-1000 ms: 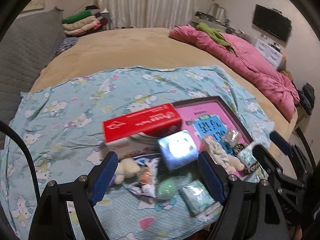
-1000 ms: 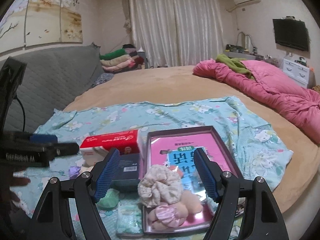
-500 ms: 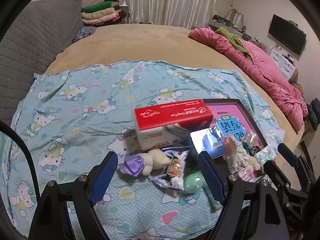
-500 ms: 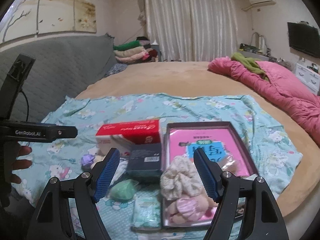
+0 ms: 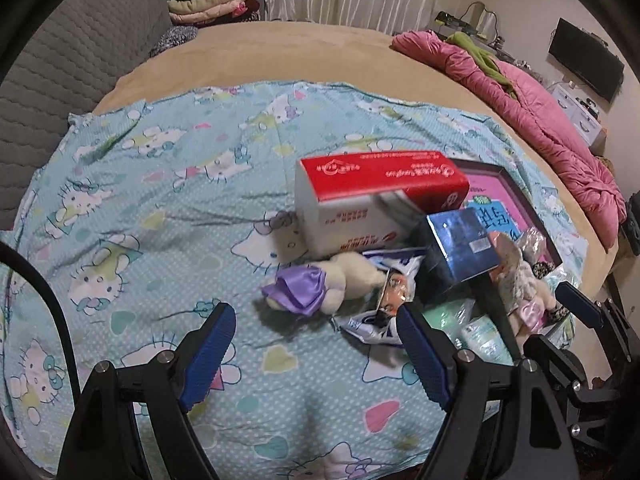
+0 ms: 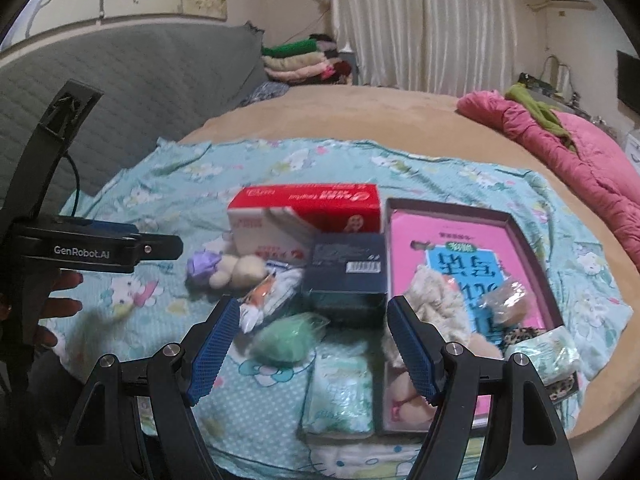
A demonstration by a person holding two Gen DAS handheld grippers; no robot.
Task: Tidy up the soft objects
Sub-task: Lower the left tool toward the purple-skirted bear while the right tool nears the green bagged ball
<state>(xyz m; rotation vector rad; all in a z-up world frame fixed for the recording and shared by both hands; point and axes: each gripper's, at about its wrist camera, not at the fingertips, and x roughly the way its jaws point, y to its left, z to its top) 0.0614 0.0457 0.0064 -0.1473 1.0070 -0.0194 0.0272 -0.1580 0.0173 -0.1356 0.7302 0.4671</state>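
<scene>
On a blue cartoon-print sheet (image 5: 160,184) lie a small cream plush toy with a purple bow (image 5: 320,286) (image 6: 224,270), a crinkly snack packet (image 5: 380,308) (image 6: 268,298), a green soft lump in clear wrap (image 6: 286,340) and a pale green tissue pack (image 6: 340,392). A dark-rimmed tray (image 6: 528,240) with a pink book holds a cream scrunchie (image 6: 436,304) and other soft pieces. My left gripper (image 5: 316,344) hangs open just before the plush toy. My right gripper (image 6: 308,344) is open above the green lump and tissue pack. Neither holds anything.
A red and white tissue box (image 5: 376,196) (image 6: 308,216) and a dark blue box (image 5: 460,244) (image 6: 348,272) stand behind the soft things. A pink quilt (image 5: 540,120) lies at the right of the tan bed; a grey headboard (image 6: 132,92) is left. A person's hand (image 6: 56,308) holds the left gripper.
Both grippers have come down and closer to the pile, still open. The left view has swung left, so the plush toy now sits between its fingers' line.
</scene>
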